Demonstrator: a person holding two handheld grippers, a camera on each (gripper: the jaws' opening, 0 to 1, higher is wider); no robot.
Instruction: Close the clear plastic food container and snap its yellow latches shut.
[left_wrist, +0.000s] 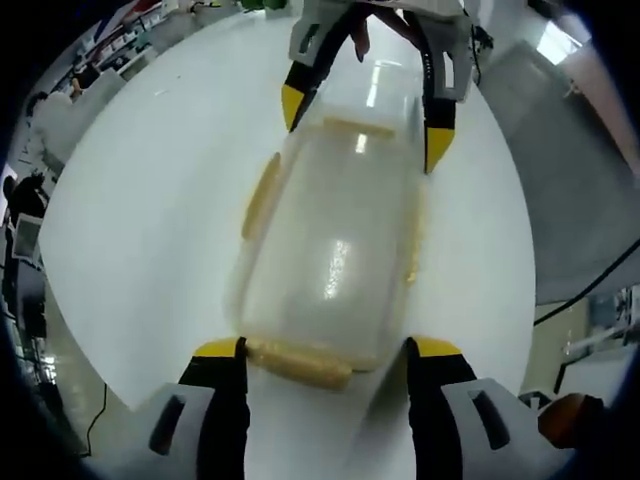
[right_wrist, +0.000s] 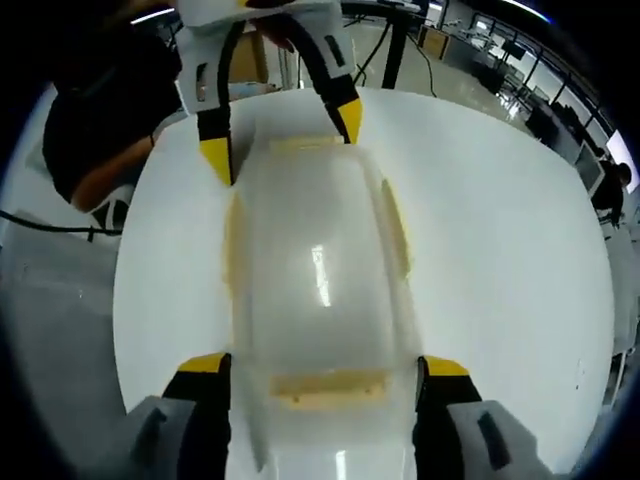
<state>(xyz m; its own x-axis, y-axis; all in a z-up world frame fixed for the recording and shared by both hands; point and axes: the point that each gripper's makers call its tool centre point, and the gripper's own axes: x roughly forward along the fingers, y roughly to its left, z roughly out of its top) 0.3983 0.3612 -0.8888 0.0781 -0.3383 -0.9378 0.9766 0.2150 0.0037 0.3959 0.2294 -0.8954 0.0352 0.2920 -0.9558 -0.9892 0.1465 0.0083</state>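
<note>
The clear plastic container (left_wrist: 335, 250) lies lengthwise on a white round table (left_wrist: 150, 230), its lid on top. Yellow latches show at its near end (left_wrist: 300, 362), left side (left_wrist: 262, 195), right side (left_wrist: 412, 250) and far end (left_wrist: 358, 128). My left gripper (left_wrist: 327, 350) is open, its jaws straddling the near end. Opposite it, my right gripper (left_wrist: 365, 128) is open around the far end. In the right gripper view the container (right_wrist: 320, 270) runs away from my right gripper (right_wrist: 322, 365) to my left gripper (right_wrist: 283, 140), the near latch (right_wrist: 330, 385) between my jaws. Whether the latches are snapped down I cannot tell.
The table's edge (right_wrist: 125, 300) curves close by on the left, with grey floor (right_wrist: 60, 330) beyond. A person in dark clothes (right_wrist: 100, 130) stands behind the left gripper. A black cable (left_wrist: 590, 290) hangs off the table's side. Desks and monitors (right_wrist: 560, 110) stand further back.
</note>
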